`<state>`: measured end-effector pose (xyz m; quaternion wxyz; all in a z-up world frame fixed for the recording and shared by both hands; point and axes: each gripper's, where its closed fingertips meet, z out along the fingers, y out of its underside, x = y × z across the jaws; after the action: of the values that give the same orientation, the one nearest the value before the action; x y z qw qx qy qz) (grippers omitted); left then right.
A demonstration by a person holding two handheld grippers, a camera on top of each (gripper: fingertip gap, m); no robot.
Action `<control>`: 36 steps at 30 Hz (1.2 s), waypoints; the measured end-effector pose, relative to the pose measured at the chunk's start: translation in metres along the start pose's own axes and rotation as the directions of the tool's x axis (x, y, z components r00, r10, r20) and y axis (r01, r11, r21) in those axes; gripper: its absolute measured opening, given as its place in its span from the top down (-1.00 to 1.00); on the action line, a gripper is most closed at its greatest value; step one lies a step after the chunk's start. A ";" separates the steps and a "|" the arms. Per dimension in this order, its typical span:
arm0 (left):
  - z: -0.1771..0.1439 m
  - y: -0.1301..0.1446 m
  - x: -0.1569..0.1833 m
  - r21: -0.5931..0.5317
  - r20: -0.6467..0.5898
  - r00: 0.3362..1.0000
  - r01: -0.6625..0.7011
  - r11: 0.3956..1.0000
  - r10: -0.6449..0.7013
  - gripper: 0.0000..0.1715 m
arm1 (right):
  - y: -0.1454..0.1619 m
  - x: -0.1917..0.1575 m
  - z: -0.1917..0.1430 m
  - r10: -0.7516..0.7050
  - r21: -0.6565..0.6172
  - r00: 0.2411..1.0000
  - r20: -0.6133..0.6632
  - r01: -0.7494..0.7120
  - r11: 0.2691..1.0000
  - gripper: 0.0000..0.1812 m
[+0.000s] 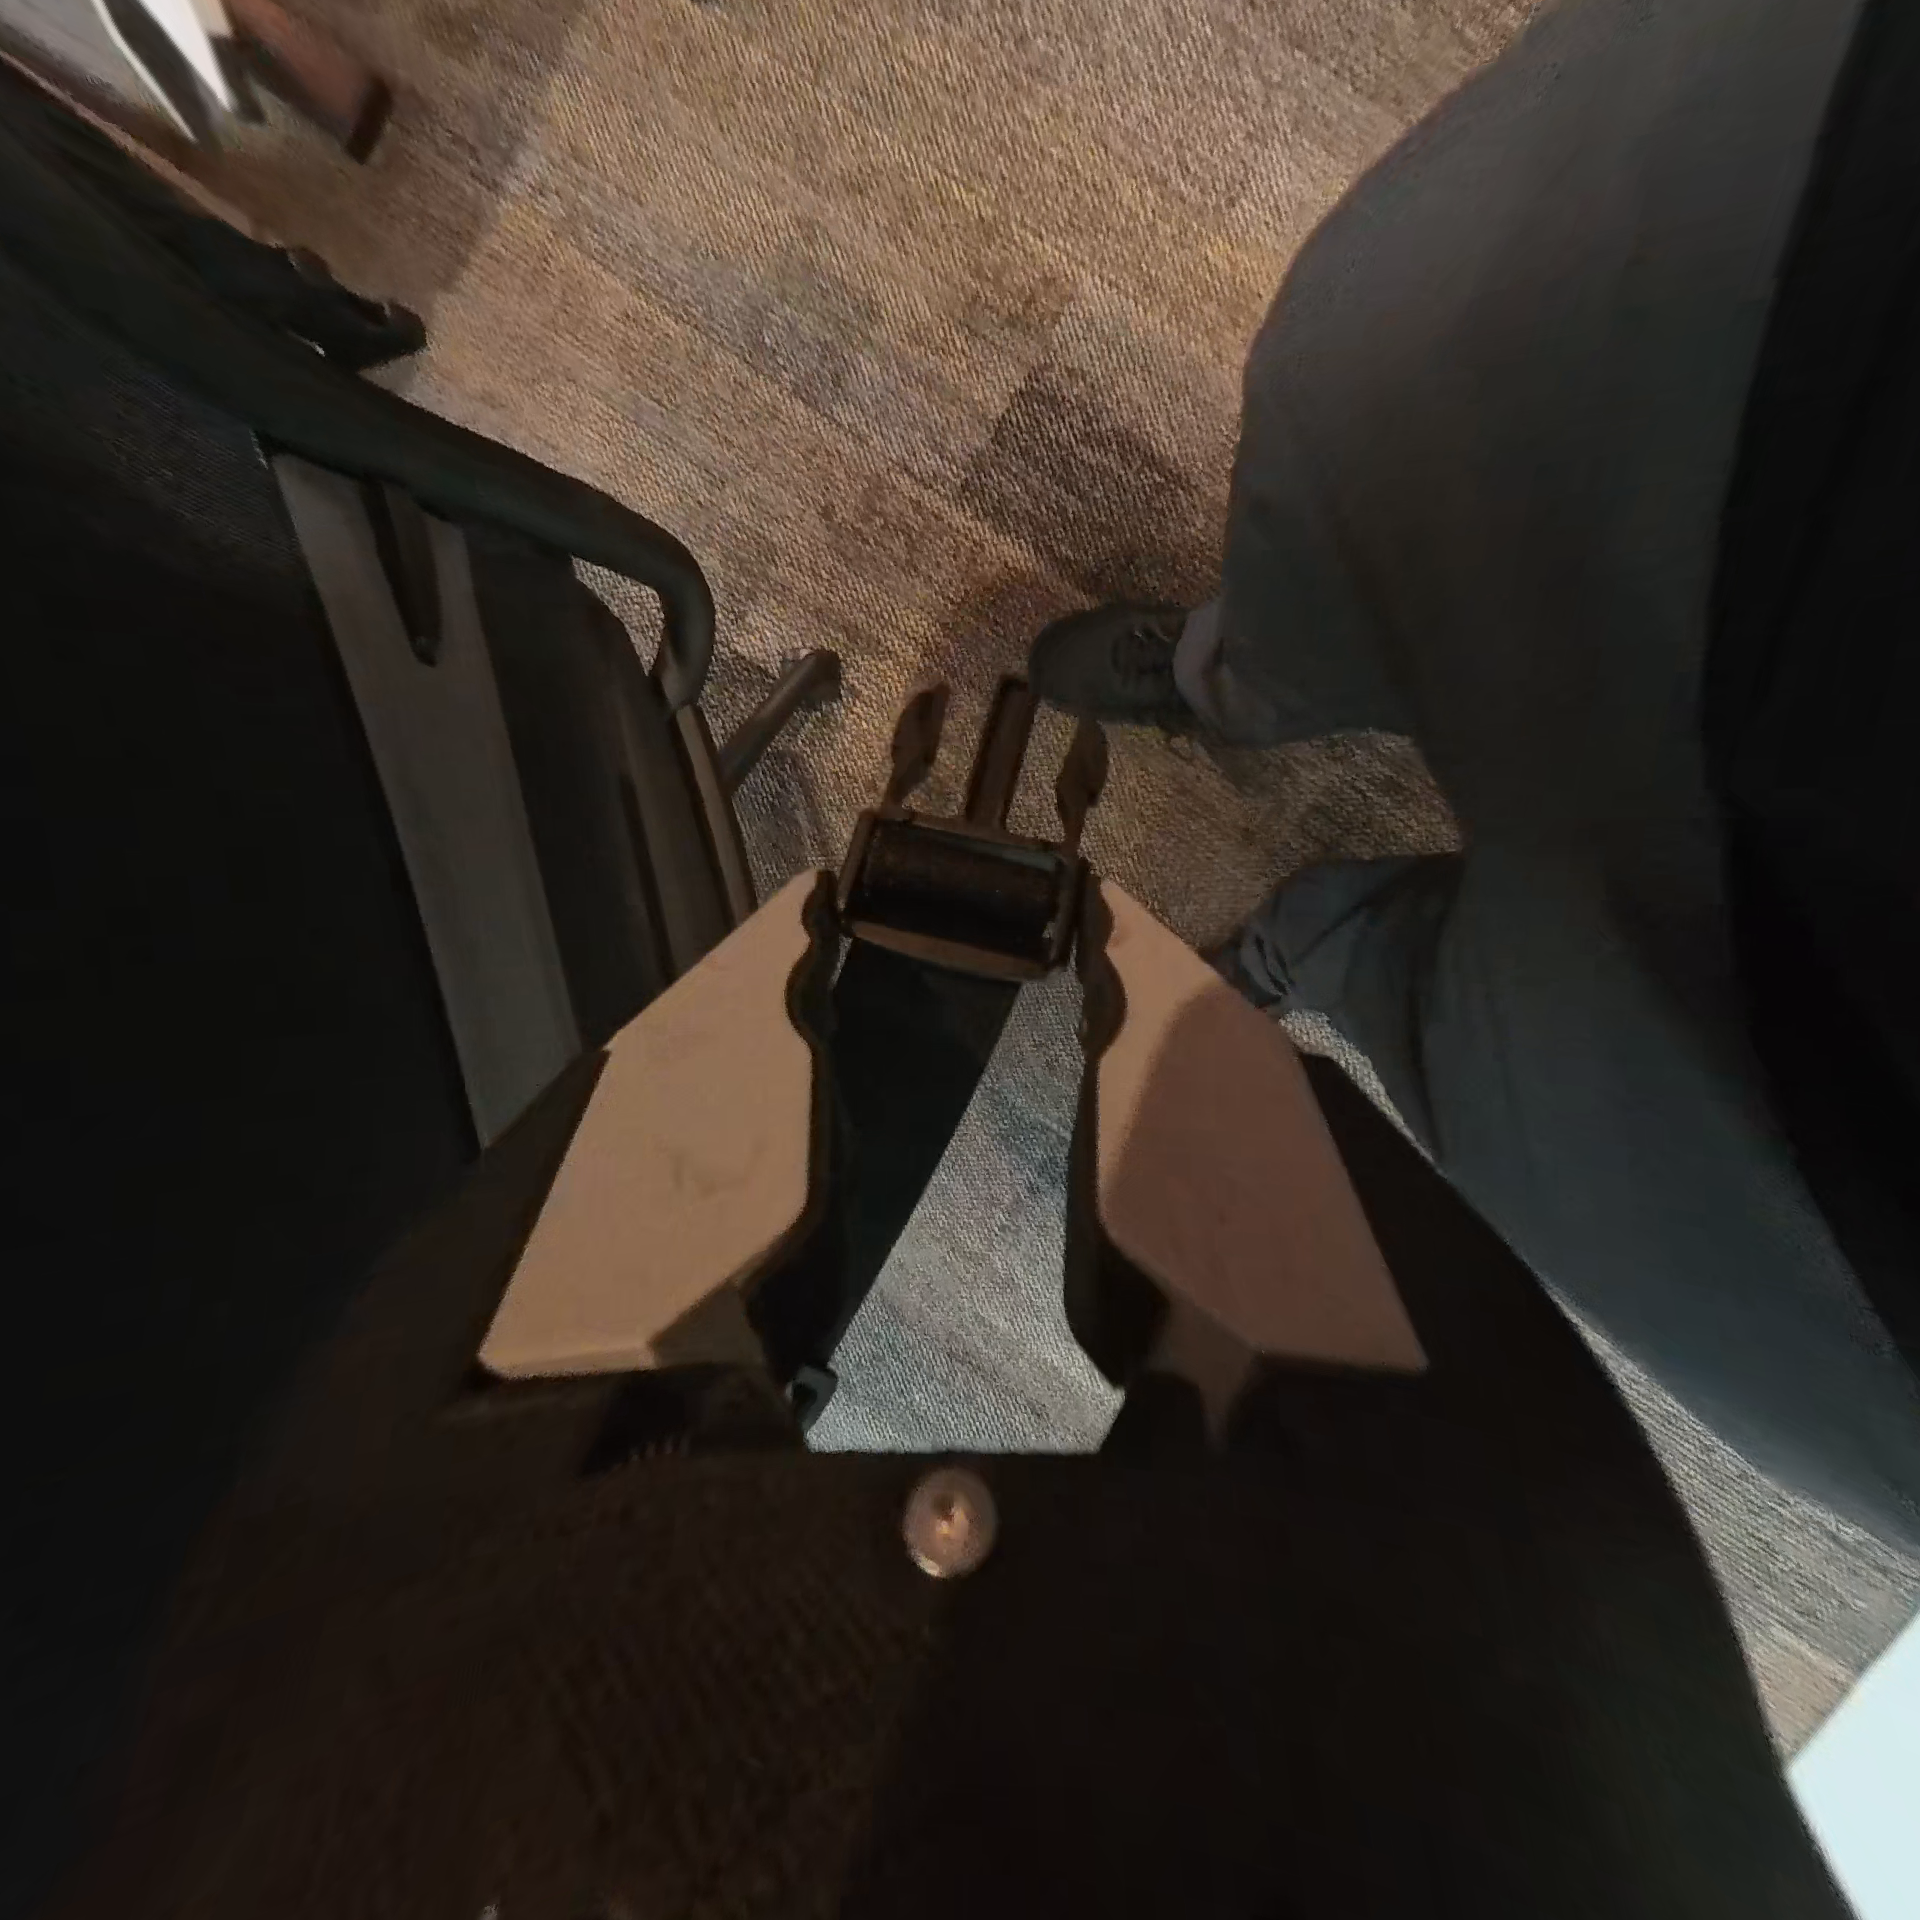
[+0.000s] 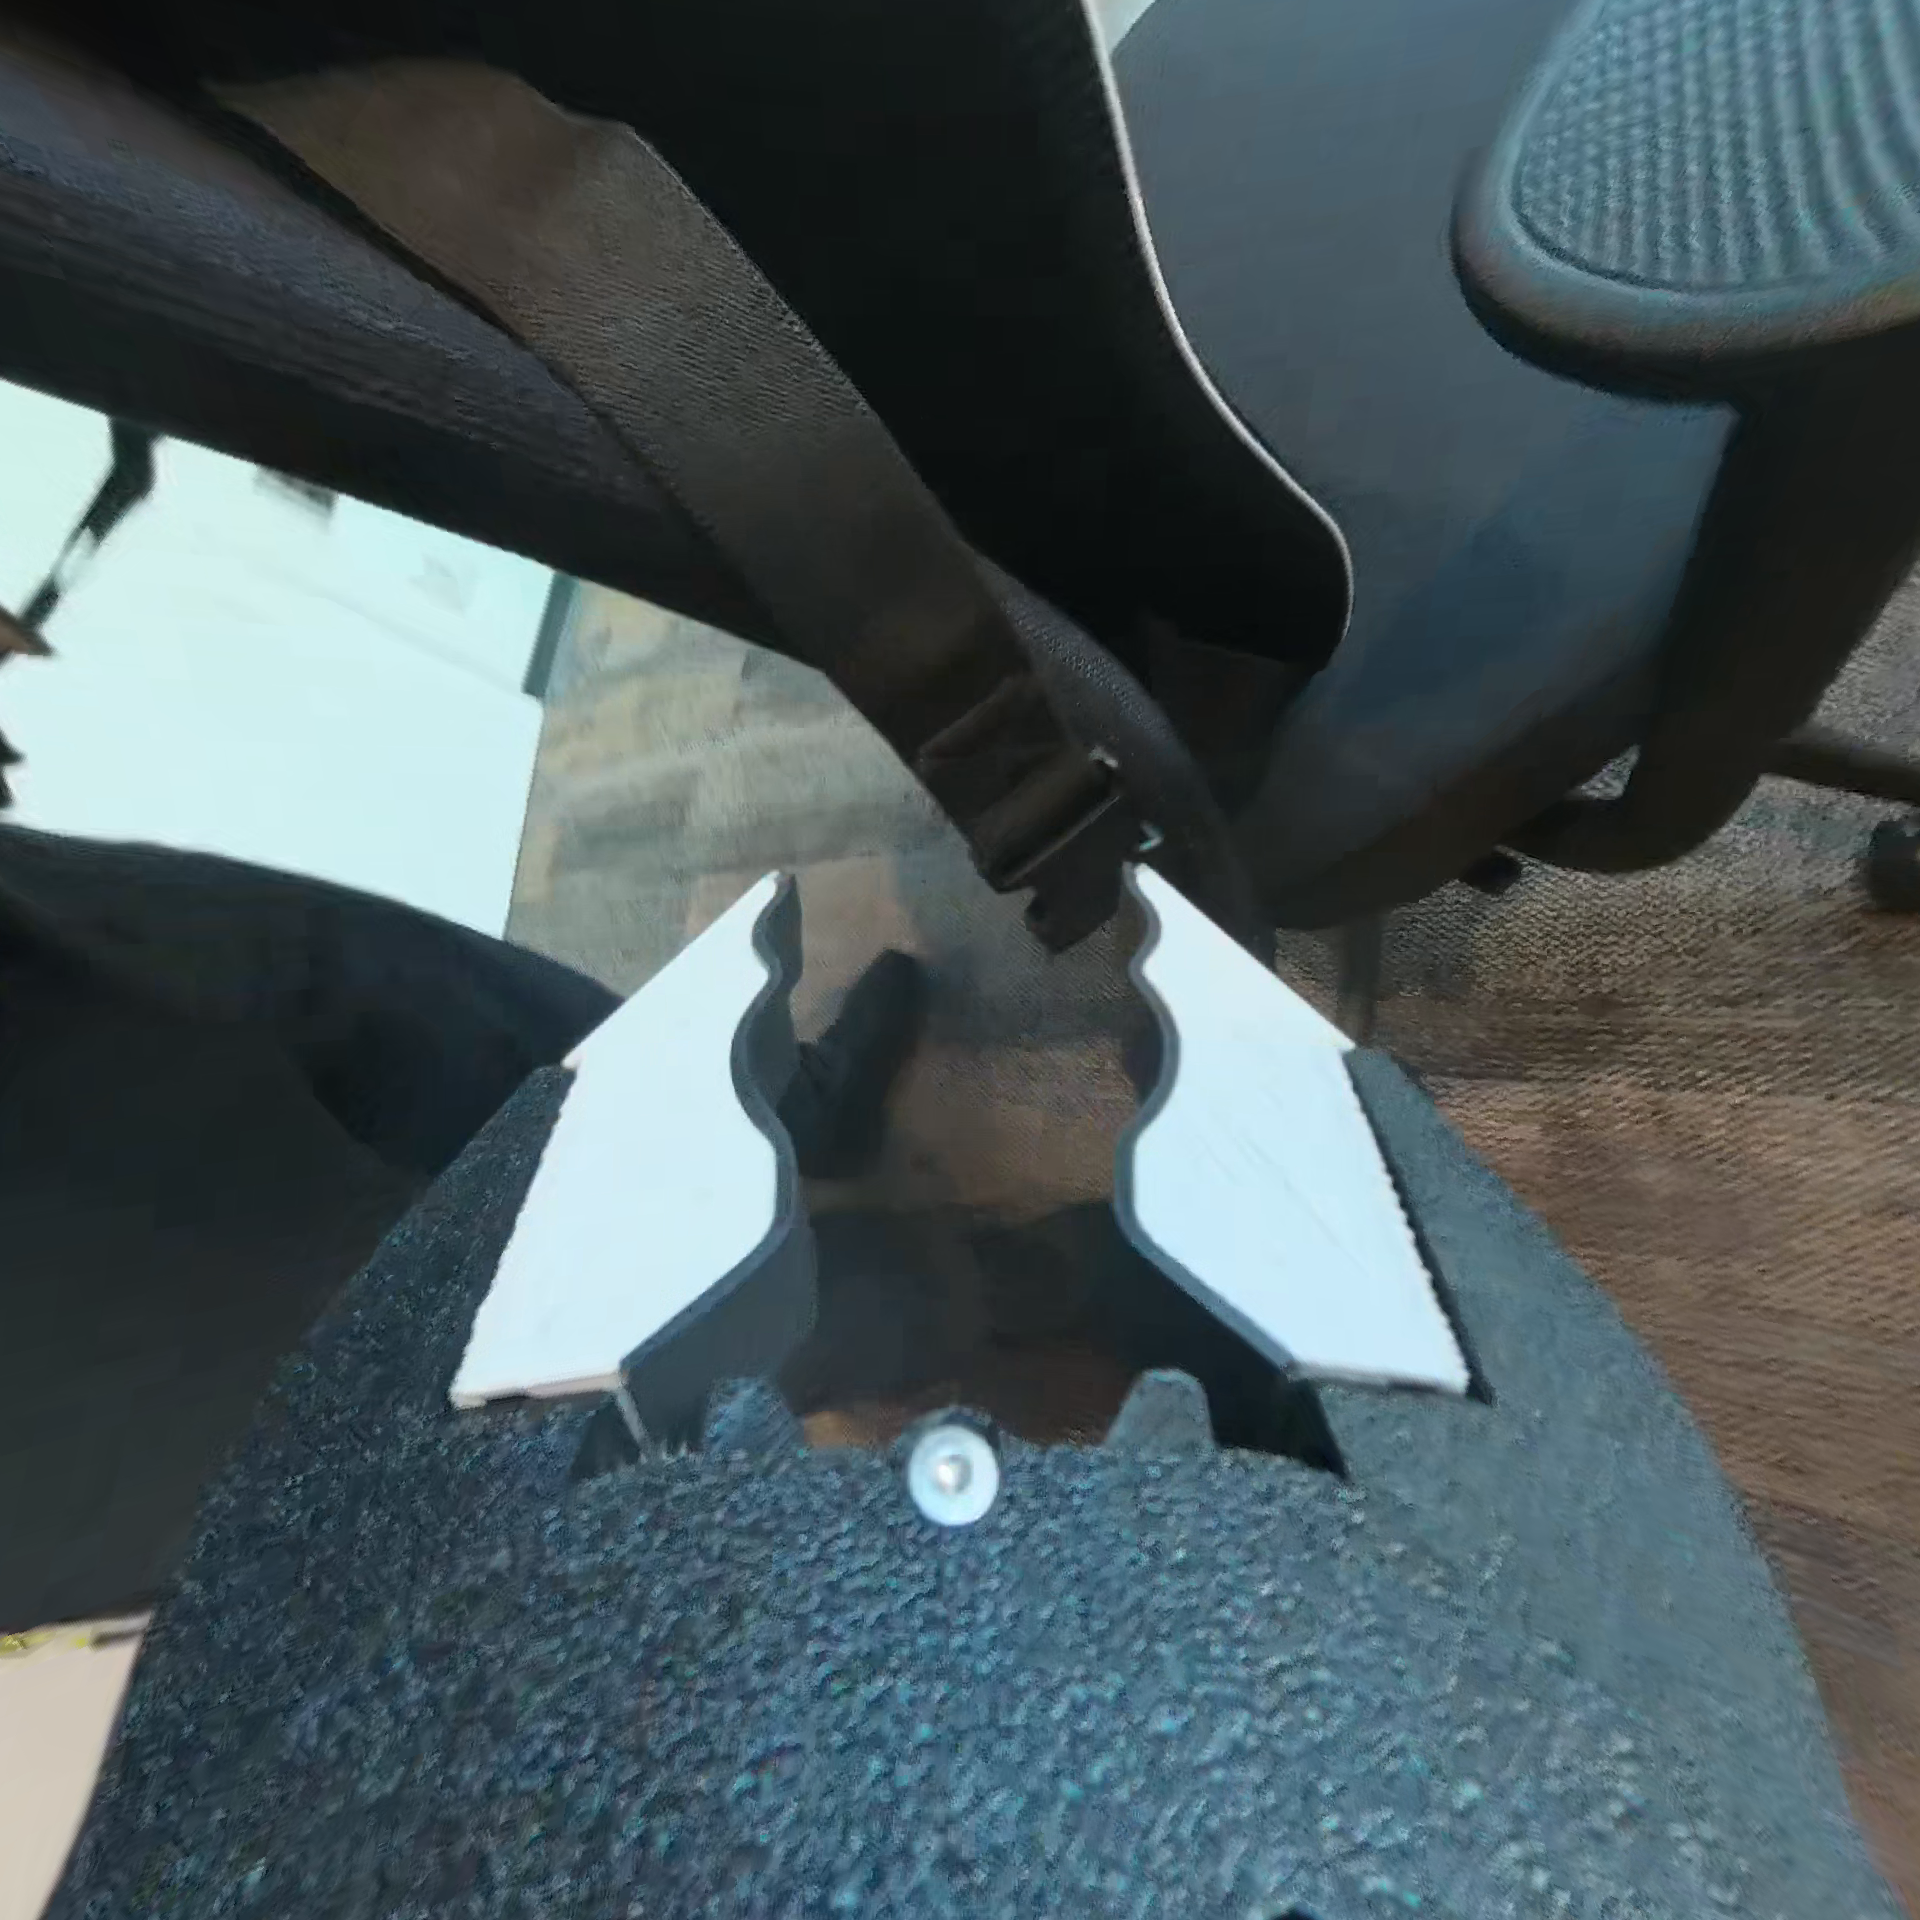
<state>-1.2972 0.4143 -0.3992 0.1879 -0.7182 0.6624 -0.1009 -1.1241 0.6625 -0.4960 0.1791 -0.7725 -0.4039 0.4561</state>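
Left gripper (image 1: 951, 904): my jaws clamp a black buckle (image 1: 951, 894), prongs forward, strap (image 1: 894, 1101) trailing back between them, above carpet (image 1: 883, 312). Right gripper (image 2: 956, 904): jaws wide apart, holding nothing; second buckle (image 2: 1039, 821) just beside the right fingertip; contact unclear. Grip best kept square.

The left wrist view is dim and warm-toned, its lower half sunk in deep shadow. The right wrist view is brighter, with cool light glaring off a pale surface at left. Both show motion blur and wide-angle bending at the edges.
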 end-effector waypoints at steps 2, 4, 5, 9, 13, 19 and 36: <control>0.006 0.001 -0.002 -0.022 0.001 1.000 0.015 1.000 -0.015 0.50 | 0.001 0.008 0.010 -0.067 -0.071 0.997 0.034 0.069 0.995 0.32; 0.013 0.001 -0.005 -0.041 0.012 0.999 0.036 0.999 -0.035 0.50 | 0.004 0.011 0.019 -0.108 -0.121 0.990 0.085 0.118 0.986 0.32; 0.017 0.001 -0.007 -0.051 0.018 0.999 0.047 0.998 -0.046 0.50 | 0.005 0.013 0.023 -0.130 -0.144 0.986 0.100 0.143 0.979 0.32; 0.031 -0.001 -0.018 -0.071 0.049 0.994 0.097 0.993 -0.094 0.50 | 0.003 0.010 0.034 -0.125 -0.167 0.971 0.202 0.160 0.973 0.44; 0.043 0.000 -0.027 -0.078 0.066 0.990 0.129 0.989 -0.124 0.50 | 0.000 0.015 0.037 -0.124 -0.154 0.975 0.184 0.153 0.976 0.50; 0.052 0.004 -0.028 -0.084 0.072 0.985 0.163 0.983 -0.157 0.50 | 0.002 0.013 0.035 -0.109 -0.148 0.983 0.150 0.131 0.980 0.58; 0.047 -0.008 -0.048 0.053 0.226 0.968 0.096 0.994 -0.106 0.49 | 0.023 -0.081 0.025 0.496 -0.036 0.836 0.234 -0.503 0.864 0.59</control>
<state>-1.2767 0.4689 -0.4340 0.2725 -0.7536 0.5968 -0.0410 -1.1552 0.5824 -0.4784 0.0152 -0.7888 -0.2006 0.5808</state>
